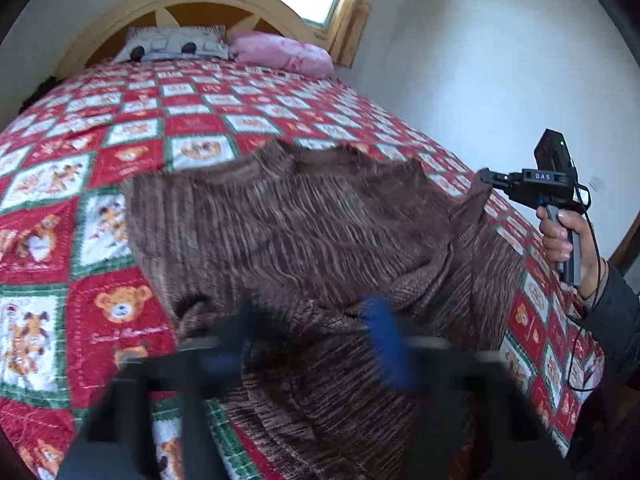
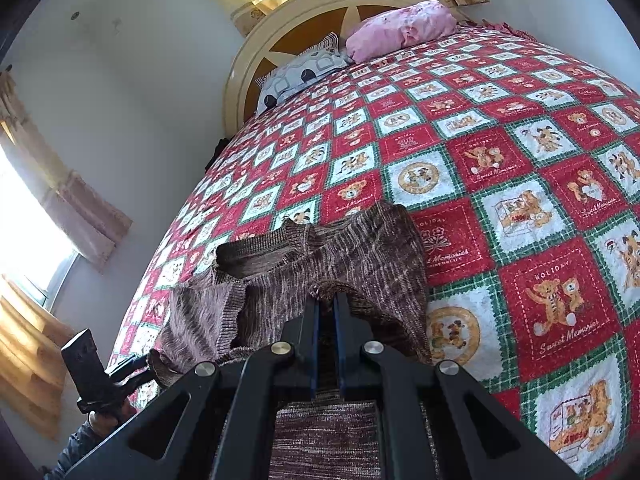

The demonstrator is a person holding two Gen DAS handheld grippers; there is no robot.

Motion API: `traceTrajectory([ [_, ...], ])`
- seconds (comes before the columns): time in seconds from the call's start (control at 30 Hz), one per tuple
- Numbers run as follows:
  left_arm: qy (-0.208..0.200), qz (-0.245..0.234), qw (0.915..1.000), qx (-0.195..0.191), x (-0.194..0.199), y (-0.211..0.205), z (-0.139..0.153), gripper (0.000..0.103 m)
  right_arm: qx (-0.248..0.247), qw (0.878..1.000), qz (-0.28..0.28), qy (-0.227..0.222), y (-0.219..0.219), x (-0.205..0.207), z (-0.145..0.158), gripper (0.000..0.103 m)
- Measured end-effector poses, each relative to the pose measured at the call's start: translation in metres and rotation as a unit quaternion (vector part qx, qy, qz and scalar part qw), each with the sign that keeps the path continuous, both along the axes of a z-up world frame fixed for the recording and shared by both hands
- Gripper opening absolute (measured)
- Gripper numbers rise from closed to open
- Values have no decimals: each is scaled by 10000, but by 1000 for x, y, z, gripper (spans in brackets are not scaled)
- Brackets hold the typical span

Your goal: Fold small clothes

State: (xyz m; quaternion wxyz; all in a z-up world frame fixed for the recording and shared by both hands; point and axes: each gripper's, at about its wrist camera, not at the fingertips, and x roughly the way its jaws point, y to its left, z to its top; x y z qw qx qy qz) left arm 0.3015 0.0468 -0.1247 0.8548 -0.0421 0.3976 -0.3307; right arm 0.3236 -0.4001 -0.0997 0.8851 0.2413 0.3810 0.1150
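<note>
Red-and-green teddy-bear patchwork bedspread (image 2: 520,184) being covered by a brown ribbed knit sweater (image 1: 288,224), fabric being pinched by both closed grippers — left gripper (image 2: 150,364), right gripper (image 2: 327,300).

Brown sweater (image 1: 304,220) on quilt (image 1: 132,128), R tool (image 1: 486,178) pinching its edge.

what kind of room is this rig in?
A bedroom, most likely in a home: a bed under a teddy-bear patchwork quilt, a pink pillow against a rounded headboard, and curtained windows.
</note>
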Motion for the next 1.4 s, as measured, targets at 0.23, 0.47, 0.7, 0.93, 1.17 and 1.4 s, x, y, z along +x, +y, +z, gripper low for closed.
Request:
traceTrajectory([
  [0.23,-272,299,9982,-450,-8,18,29,9,18,10000,-5,-89,-2,2,6,6],
  [0.47,-525,744,9946,-490,24,35,58,9,118,9995,-120,-254,-2,31,23,6],
  [0.7,-398,1188,9921,63,80,24,36,9,-29,9997,-235,-73,11,76,13,6],
  [0.93,-162,1417,9891,367,101,17,-2,10,-443,9974,-185,544,17,125,-35,6],
  [1.17,-307,2058,9777,285,86,41,11,48,-741,9954,-165,592,14,120,-46,64],
  [1.4,-255,2231,9744,114,35,56,26,58,-1079,9932,90,427,11,60,-41,64],
])
